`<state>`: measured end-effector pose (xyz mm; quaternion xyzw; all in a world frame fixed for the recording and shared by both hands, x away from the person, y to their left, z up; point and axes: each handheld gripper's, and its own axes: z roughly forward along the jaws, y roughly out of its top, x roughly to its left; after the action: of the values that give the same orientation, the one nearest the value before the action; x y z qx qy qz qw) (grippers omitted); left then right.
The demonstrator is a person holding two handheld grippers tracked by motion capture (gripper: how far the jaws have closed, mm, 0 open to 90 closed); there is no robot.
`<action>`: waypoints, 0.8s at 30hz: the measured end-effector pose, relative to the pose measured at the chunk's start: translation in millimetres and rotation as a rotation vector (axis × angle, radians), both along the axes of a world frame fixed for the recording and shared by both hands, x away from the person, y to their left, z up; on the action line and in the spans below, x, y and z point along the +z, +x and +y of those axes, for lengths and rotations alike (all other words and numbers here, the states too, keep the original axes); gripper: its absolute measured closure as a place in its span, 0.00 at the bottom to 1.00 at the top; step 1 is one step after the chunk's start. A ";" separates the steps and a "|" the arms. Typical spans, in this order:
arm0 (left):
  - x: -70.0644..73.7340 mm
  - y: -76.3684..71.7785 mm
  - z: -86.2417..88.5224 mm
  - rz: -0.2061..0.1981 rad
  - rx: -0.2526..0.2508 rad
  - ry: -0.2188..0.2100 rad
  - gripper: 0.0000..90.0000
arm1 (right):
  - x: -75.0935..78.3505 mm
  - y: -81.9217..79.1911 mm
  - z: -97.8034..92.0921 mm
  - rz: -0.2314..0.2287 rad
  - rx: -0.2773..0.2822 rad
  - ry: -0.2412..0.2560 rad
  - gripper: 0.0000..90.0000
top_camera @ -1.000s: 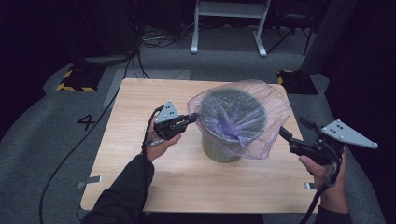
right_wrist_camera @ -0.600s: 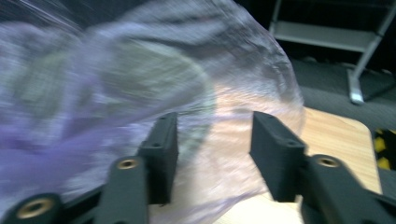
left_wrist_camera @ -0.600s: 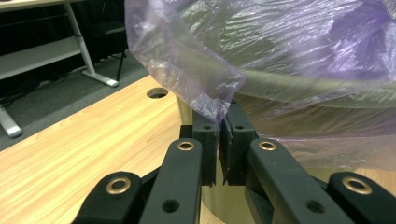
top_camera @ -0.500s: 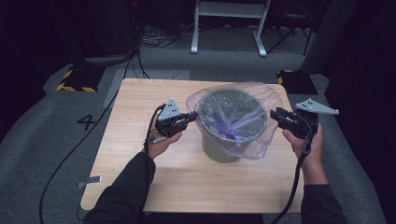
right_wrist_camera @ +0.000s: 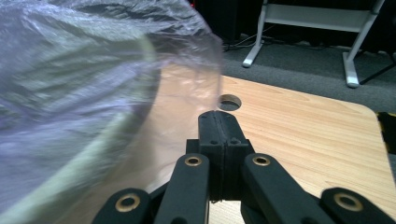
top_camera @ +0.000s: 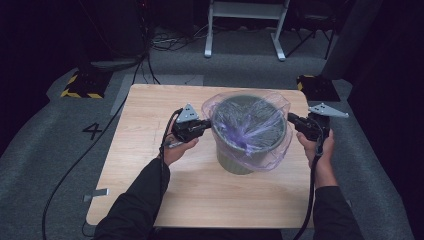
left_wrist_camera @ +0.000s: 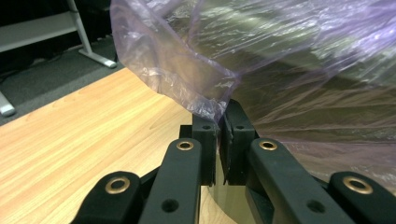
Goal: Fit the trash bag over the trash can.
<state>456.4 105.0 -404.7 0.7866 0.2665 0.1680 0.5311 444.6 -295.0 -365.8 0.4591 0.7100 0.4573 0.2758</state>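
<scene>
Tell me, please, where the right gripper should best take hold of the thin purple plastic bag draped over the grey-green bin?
Probably the loose hem of the thin purple plastic bag hanging outside the grey-green bin, approached from the bin's right side. That film hangs free there, while the right gripper stands shut beside it.

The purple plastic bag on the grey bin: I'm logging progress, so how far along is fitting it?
Done: the translucent purple plastic bag sits inside the round grey bin, its mouth spread over the rim. In hand: the left gripper pinches the bag's edge; the right gripper has its jaws closed at the opposite edge, though film between them is unclear. Left: probably pulling the loose edge down around the rim.
</scene>
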 end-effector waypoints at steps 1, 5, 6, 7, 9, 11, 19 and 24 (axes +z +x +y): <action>-3.2 2.6 -1.3 0.011 -0.006 0.004 0.96 | -2.2 1.4 -0.5 -0.001 0.005 0.007 1.00; -7.1 4.7 -4.3 0.022 -0.015 0.019 0.96 | -9.0 4.0 -2.7 0.009 0.014 0.031 1.00; -7.7 5.0 -5.0 0.022 -0.017 0.022 0.95 | -10.2 4.2 -3.3 0.006 0.021 0.041 1.00; -7.9 4.7 -5.1 0.022 -0.017 0.022 0.94 | -10.6 3.4 -4.3 0.002 0.030 0.055 0.99; -7.9 4.1 -4.8 0.021 -0.017 0.020 0.91 | -9.2 0.9 -6.3 -0.009 0.011 0.045 0.95; -5.5 1.2 1.1 0.010 0.003 0.018 0.84 | -5.7 -3.1 -10.7 -0.028 0.003 0.046 0.89; 3.4 -7.1 31.4 0.015 0.049 -0.013 0.50 | 15.5 -17.0 -22.0 -0.099 -0.008 0.042 0.63; 8.4 -12.4 45.6 0.012 0.070 -0.069 0.32 | 25.7 -19.9 -16.9 -0.123 0.019 0.058 0.44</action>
<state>444.0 150.6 -396.3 0.7590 0.3027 0.1725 0.5500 424.7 -311.9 -340.1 0.4313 0.6825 0.5074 0.3011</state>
